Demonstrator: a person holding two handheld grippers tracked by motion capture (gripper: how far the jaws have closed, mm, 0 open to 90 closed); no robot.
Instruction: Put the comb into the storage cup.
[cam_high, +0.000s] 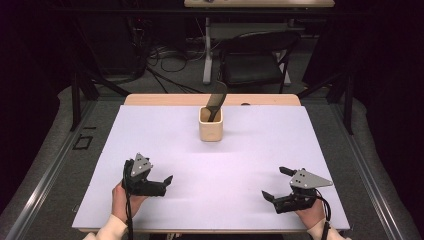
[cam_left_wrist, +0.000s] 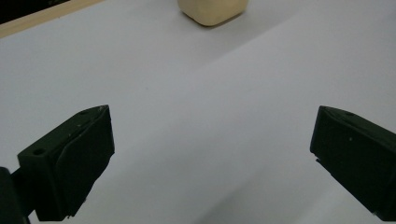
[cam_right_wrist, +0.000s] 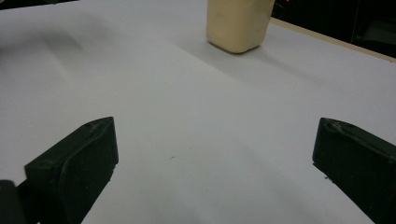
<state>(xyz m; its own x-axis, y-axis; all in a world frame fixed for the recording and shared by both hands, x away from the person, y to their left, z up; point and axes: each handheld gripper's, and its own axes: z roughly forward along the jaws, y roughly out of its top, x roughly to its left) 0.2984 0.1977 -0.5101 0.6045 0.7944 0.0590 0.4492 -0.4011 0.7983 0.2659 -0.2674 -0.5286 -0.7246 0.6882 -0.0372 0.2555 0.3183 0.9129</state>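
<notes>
A cream square cup (cam_high: 210, 129) stands on the white table top (cam_high: 250, 150), toward the far middle. A black flat utensil (cam_high: 216, 101) leans out of it. In the left gripper view the cup (cam_left_wrist: 212, 11) shows at the top edge, and in the right gripper view the cup (cam_right_wrist: 238, 23) is at the top. My left gripper (cam_high: 150, 175) rests near the front left, open, with nothing between its jaws (cam_left_wrist: 210, 158). My right gripper (cam_high: 276, 183) sits near the front right, also open and empty (cam_right_wrist: 212, 163). Both are well short of the cup.
A wooden strip (cam_high: 210, 99) edges the table's far side. Behind it stand a black folding chair (cam_high: 255, 57), a white table leg (cam_high: 207, 50) and loose cables (cam_high: 170, 55) on the floor. Black stands (cam_high: 80, 90) flank the table.
</notes>
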